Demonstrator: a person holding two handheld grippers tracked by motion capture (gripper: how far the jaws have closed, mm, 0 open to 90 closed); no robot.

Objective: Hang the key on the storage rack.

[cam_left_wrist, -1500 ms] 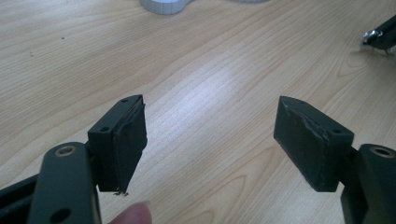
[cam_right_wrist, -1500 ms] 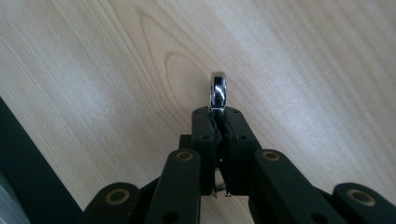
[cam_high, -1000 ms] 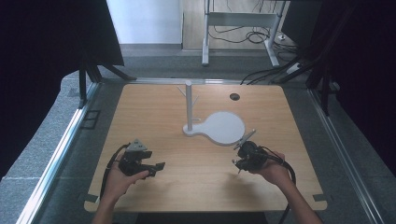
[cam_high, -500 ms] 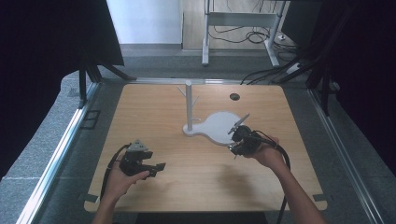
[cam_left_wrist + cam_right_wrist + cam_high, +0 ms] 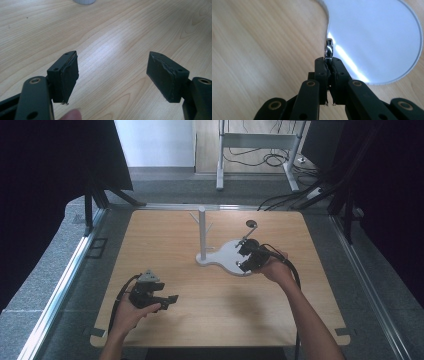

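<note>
Fingers of right gripper clamped on thin shiny metal ring, hovering over white stand base right of post. Left gripper idle near left, jaws wide, nothing between. Carry step; next likely lifting ring toward a peg on post and hooking it on.

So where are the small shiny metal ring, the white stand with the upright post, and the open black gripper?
Small shiny metal ring (image 5: 329, 48), right gripper view, its rim above the jaws.
White stand with upright post (image 5: 202, 227), high view, mid-post.
Open black gripper (image 5: 112, 75), left gripper view, midway between its fingertips.
</note>
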